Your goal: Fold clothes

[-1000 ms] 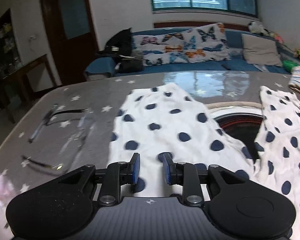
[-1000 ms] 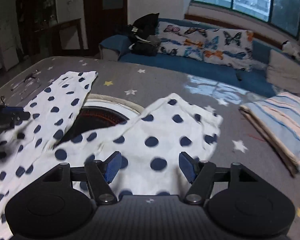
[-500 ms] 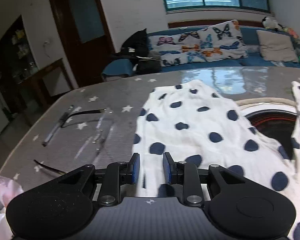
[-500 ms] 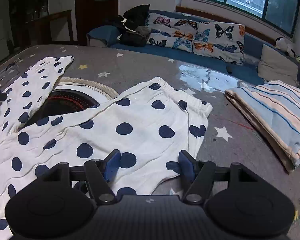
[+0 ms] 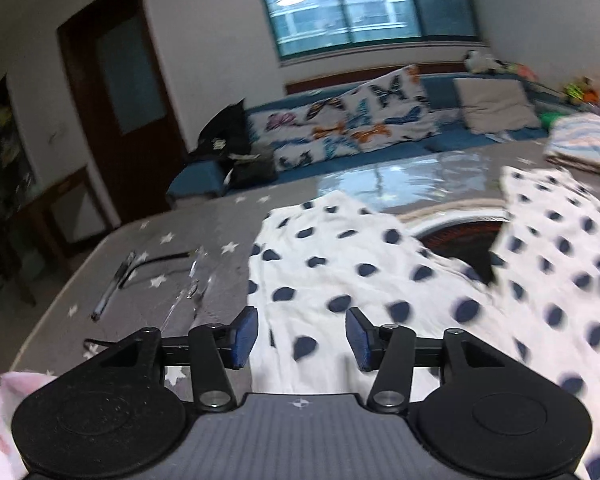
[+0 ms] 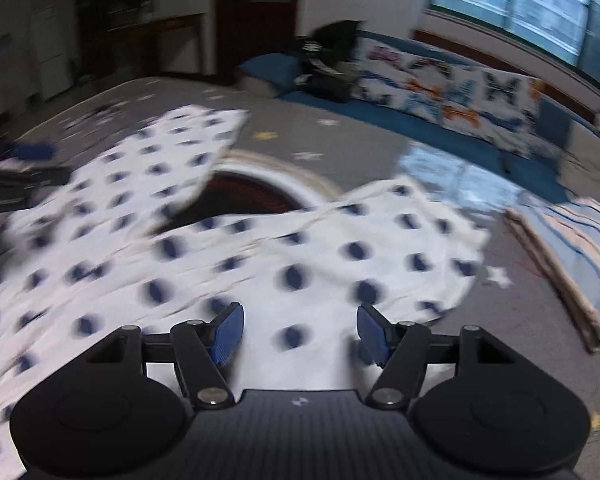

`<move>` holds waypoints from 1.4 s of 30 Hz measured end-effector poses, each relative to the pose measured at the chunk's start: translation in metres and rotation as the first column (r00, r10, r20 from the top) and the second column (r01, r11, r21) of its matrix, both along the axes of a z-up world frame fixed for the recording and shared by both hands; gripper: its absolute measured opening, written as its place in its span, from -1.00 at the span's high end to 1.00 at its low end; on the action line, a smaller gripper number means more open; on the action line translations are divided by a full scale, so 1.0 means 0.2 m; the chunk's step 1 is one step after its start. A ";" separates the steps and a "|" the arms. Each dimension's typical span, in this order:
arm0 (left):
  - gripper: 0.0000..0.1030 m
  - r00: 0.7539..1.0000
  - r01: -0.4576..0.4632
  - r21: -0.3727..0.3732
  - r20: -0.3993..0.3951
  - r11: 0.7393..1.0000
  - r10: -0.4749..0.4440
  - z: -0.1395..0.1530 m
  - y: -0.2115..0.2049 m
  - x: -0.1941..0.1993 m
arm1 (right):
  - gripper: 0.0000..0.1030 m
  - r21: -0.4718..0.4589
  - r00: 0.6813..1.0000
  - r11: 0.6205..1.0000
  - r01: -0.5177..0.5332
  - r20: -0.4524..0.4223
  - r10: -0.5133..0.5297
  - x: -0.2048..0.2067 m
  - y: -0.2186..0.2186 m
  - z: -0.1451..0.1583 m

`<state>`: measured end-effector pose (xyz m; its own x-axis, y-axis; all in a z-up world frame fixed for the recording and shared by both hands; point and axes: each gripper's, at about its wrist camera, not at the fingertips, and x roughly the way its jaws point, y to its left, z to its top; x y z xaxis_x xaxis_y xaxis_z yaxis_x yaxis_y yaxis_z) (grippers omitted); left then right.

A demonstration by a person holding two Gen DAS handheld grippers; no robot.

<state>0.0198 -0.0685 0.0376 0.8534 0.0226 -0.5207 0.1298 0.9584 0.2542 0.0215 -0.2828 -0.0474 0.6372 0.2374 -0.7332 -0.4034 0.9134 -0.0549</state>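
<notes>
The left gripper [image 5: 302,335] points forward and downward, its blue pads [image 5: 244,336] standing apart; its jaws have just been opening, and nothing is pinched between them. The right gripper [image 6: 300,334] tilts down more steeply, with its pads [image 6: 228,334] spread wide and gripping nothing (both views are smeared). In the right wrist view, the left gripper shows as a dark blurred shape at the far left edge.

White trousers [image 5: 340,264] with navy dots on a grey star-print cloth [image 5: 148,264]. At 2 o'clock, a folded blue, white and peach striped piece [image 6: 580,248]. Butterfly cushions [image 5: 352,128] on the blue sofa [image 5: 204,176] at 12. Gripper pads [image 6: 228,334] are blue.
</notes>
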 end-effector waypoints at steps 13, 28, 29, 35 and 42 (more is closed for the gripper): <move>-0.04 0.993 0.117 -0.018 -0.032 0.993 -0.118 -0.06 -0.04 -0.51 | -0.26 -0.025 0.987 0.987 -0.161 -0.030 0.160 -0.45 0.22 -0.07; -0.03 0.999 0.049 -0.064 -0.013 0.997 -0.050 -0.05 0.06 -0.76 | -0.27 -0.069 0.990 0.988 -0.137 0.014 0.139 -0.65 0.15 -0.01; -0.03 0.998 0.055 -0.063 -0.006 0.997 -0.055 -0.04 0.05 -0.76 | -0.27 -0.056 0.990 0.988 -0.141 0.020 0.142 -0.65 0.16 0.00; -0.03 0.997 0.057 -0.043 -0.050 0.997 -0.059 -0.10 0.04 -0.77 | -0.35 -0.007 0.980 0.980 -0.197 0.029 0.198 -0.65 0.28 0.02; -0.16 0.997 0.027 -0.029 -0.065 0.999 -0.029 -0.14 0.09 -0.80 | -0.41 -0.044 0.969 0.968 -0.247 0.000 0.247 -0.73 0.32 -0.07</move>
